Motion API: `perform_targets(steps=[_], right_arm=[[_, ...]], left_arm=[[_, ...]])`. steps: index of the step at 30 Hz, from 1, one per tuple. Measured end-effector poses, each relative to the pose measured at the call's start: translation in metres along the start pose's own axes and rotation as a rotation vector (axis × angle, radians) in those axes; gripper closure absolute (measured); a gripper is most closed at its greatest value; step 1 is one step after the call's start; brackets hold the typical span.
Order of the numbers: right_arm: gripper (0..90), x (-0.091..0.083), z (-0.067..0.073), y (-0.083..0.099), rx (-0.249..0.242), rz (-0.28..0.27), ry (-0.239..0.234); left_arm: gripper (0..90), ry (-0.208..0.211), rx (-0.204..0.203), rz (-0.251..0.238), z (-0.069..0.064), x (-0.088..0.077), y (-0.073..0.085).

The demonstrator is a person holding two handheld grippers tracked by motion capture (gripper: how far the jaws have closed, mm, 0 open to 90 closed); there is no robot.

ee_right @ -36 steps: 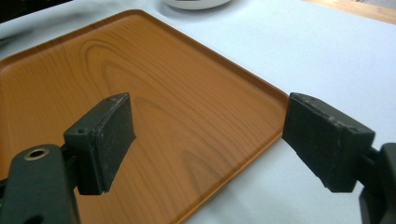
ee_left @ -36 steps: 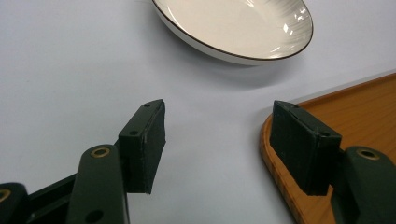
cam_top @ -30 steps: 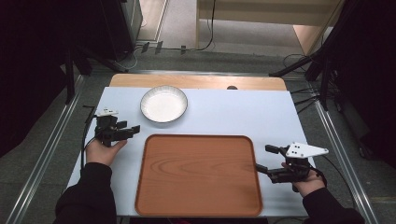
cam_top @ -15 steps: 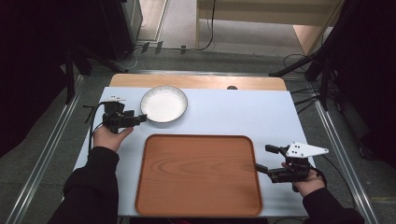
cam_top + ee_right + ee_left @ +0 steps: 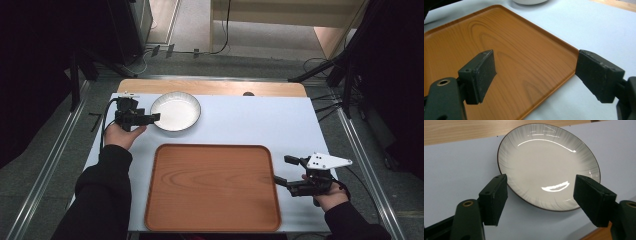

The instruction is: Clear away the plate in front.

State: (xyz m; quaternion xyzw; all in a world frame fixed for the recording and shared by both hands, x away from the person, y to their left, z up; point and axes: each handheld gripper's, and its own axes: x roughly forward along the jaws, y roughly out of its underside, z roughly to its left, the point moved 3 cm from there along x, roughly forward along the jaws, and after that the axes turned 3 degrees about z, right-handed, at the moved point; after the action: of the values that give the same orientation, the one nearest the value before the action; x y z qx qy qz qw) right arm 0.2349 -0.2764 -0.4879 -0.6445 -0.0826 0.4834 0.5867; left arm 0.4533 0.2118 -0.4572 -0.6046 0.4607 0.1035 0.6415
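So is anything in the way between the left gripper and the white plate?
No, nothing visible. The left gripper is right at the white plate's near rim, jaws open, with only bare table between them. The wooden tray sits off to the side.

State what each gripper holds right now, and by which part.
Nothing is held. The left gripper is open at the near rim of the white plate, not closed on it. The right gripper is open over the tray's edge.
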Motion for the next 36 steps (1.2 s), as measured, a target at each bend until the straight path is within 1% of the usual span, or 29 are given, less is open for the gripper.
perform_targets(steps=[2,4,6,7,9,11,12,13,15,17,20,22,23,25,27,28,29,30,31,32,34,35,36], right_arm=[[17.2,-0.001,0.0,0.0,0.0,0.002,0.002],[17.2,-0.001,0.0,0.0,-0.001,0.004,0.003],[17.2,-0.001,0.0,0.001,-0.005,0.006,0.005],[17.2,-0.001,0.001,0.001,-0.004,0.006,0.005],[17.2,-0.001,0.0,0.0,-0.012,0.002,0.014],[17.2,-0.001,0.001,0.0,-0.018,0.003,0.019],[17.2,-0.001,0.002,0.0,-0.019,0.005,0.015],[17.2,-0.001,0.002,0.0,-0.022,0.005,0.017],[17.2,-0.001,0.002,0.0,-0.026,0.008,0.02],[17.2,-0.001,0.002,0.0,-0.026,0.007,0.016],[17.2,-0.001,0.003,0.001,-0.025,0.01,0.018],[17.2,-0.001,0.003,0.001,-0.026,0.009,0.018],[17.2,-0.002,0.003,0.001,-0.026,0.008,0.016],[17.2,-0.002,0.003,0.001,-0.025,0.009,0.017],[17.2,-0.002,0.003,0.001,-0.024,0.011,0.018],[17.2,-0.002,0.003,0.001,-0.026,0.012,0.018],[17.2,-0.002,0.003,0.001,-0.026,0.012,0.018],[17.2,-0.001,0.003,0.001,-0.028,0.01,0.017],[17.2,-0.001,0.003,0.001,-0.028,0.01,0.017],[17.2,0.0,0.003,0.0,-0.031,0.01,0.013],[17.2,-0.001,0.003,0.001,-0.03,0.012,0.014],[17.2,-0.001,0.003,0.001,-0.027,0.008,0.015],[17.2,-0.001,0.003,0.001,-0.024,0.008,0.015]], left_arm=[[23.4,-0.016,0.017,-0.004,0.001,0.005,0.0],[22.9,-0.006,0.015,-0.009,0.001,0.009,0.0],[22.6,-0.006,0.012,-0.011,0.002,0.011,0.0],[22.6,-0.034,0.008,-0.018,0.004,0.015,-0.001],[22.1,-0.053,0.007,0.008,0.008,0.02,-0.003],[21.8,-0.062,0.002,0.02,0.011,0.025,-0.006],[22.0,-0.061,-0.008,0.013,0.013,0.028,-0.007],[23.8,-0.069,-0.016,0.001,0.015,0.031,-0.008],[29.9,-0.069,-0.036,-0.014,0.019,0.035,-0.007],[39.0,-0.088,-0.043,-0.028,0.022,0.039,-0.006],[45.5,-0.107,-0.049,-0.035,0.024,0.045,-0.005],[47.9,-0.106,-0.056,-0.032,0.025,0.047,-0.005],[51.1,-0.1,-0.094,-0.033,0.026,0.052,-0.004],[53.3,-0.116,-0.108,-0.037,0.028,0.056,-0.002],[55.5,-0.133,-0.122,-0.025,0.031,0.06,0.001],[57.6,-0.133,-0.137,-0.021,0.033,0.062,0.002],[59.2,-0.133,-0.137,-0.021,0.033,0.062,0.002],[60.8,-0.118,-0.189,-0.019,0.035,0.066,0.003],[63.3,-0.118,-0.189,-0.019,0.035,0.066,0.003],[64.3,-0.096,-0.214,-0.029,0.036,0.069,0.004],[66.7,-0.076,-0.231,-0.04,0.036,0.073,0.004],[67.2,-0.061,-0.252,-0.049,0.036,0.075,0.004],[67.4,-0.056,-0.262,-0.055,0.036,0.077,0.004]])
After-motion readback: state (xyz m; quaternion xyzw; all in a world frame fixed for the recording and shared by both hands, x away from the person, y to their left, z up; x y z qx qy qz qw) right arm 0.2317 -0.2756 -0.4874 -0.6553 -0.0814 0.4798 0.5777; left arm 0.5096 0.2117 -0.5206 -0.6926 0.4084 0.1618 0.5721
